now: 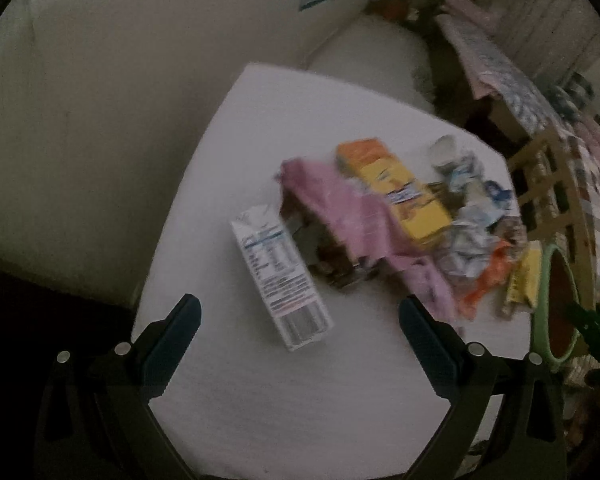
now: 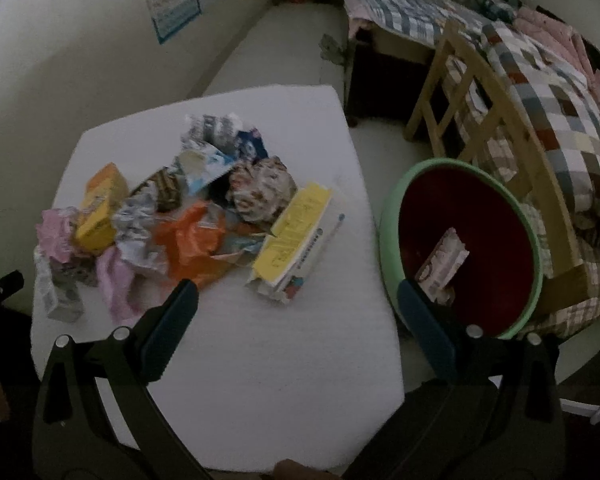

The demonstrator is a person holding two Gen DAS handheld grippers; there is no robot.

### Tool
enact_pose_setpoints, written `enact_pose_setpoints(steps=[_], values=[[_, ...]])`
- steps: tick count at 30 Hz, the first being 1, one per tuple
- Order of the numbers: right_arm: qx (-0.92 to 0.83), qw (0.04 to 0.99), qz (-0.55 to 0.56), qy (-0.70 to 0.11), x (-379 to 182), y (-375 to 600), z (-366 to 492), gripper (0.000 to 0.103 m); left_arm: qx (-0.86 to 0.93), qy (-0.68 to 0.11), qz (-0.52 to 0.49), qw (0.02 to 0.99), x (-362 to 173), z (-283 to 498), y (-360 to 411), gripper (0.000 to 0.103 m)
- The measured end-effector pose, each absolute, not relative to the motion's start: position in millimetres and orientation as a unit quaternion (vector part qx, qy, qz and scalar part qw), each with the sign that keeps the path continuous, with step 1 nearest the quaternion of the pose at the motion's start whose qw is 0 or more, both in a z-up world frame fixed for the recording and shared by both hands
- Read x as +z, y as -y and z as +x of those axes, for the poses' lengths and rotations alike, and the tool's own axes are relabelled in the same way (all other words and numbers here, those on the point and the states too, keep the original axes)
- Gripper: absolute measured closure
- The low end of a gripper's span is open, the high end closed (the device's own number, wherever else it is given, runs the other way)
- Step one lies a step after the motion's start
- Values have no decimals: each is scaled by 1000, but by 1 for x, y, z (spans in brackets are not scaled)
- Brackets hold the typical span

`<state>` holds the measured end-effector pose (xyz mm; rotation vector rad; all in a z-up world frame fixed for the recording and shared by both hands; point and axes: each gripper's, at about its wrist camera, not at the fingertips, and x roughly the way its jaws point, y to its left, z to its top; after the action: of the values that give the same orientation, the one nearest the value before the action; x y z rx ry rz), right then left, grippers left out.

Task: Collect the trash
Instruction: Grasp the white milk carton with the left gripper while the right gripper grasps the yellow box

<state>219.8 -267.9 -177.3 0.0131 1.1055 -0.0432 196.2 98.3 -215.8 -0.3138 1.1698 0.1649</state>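
I judge that I am in the middle of the collecting: one small packet (image 2: pixel 442 266) lies already inside the bin (image 2: pixel 392 216), which has a green rim and a dark red inside and stands just beside the right edge of the desk (image 2: pixel 260 360), but most of the trash is not yet picked. The pile (image 2: pixel 196 208) sits on the far half of the desk: a yellow box (image 2: pixel 100 208), a pink wrapper (image 2: pixel 116 284), an orange bag (image 2: pixel 192 244), crumpled foil and paper, and a flat yellow carton (image 2: pixel 296 236) at the side nearest the bin.

My left claw (image 1: pixel 300 320) is opened wide and holds nothing. It hovers above the desk, and the white milk carton (image 1: pixel 278 276) lies flat between its two fingers, a little ahead of the tips, apart from the pile. I think this carton is the next thing to take: I must go down and forward, turn a little so the fingers stand across its narrow sides, then close. The left view is blurred, so I cannot tell how high the claw is.

My right claw (image 2: pixel 298 300) is also wide open and empty. It points down between the pile and the bin, one finger over the desk and the other finger over the bin's rim. The yellow carton is the nearest piece for it
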Motion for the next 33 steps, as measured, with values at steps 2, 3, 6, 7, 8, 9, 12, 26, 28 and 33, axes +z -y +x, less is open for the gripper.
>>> enact_pose_setpoints(steps=[2,3,6,7,8,9,12,26,28,33], values=[[-25,846,8,-533,-188,271,226,5,81,-559,-156,811,-227,199,-102,8],[-27,843,9,-538,-194,272,230,5,84,-564,-160,806,-234,202,-104,8],[-37,832,17,-553,-211,279,241,5,88,-576,-165,796,-248,208,-107,8],[-43,828,23,-559,-217,282,246,5,89,-580,-165,793,-251,211,-107,8],[-44,824,30,-563,-221,286,249,5,91,-585,-163,789,-256,214,-108,8],[-48,821,36,-568,-225,288,253,5,93,-589,-164,786,-261,216,-109,8],[-51,813,50,-578,-236,294,263,5,96,-596,-165,780,-269,219,-109,9],[-15,795,82,-601,-259,282,283,24,96,-619,-157,764,-295,219,-105,23],[-11,794,81,-603,-260,277,285,27,94,-619,-157,763,-296,218,-105,26],[-3,786,78,-613,-267,270,290,36,88,-623,-159,761,-299,224,-106,50]])
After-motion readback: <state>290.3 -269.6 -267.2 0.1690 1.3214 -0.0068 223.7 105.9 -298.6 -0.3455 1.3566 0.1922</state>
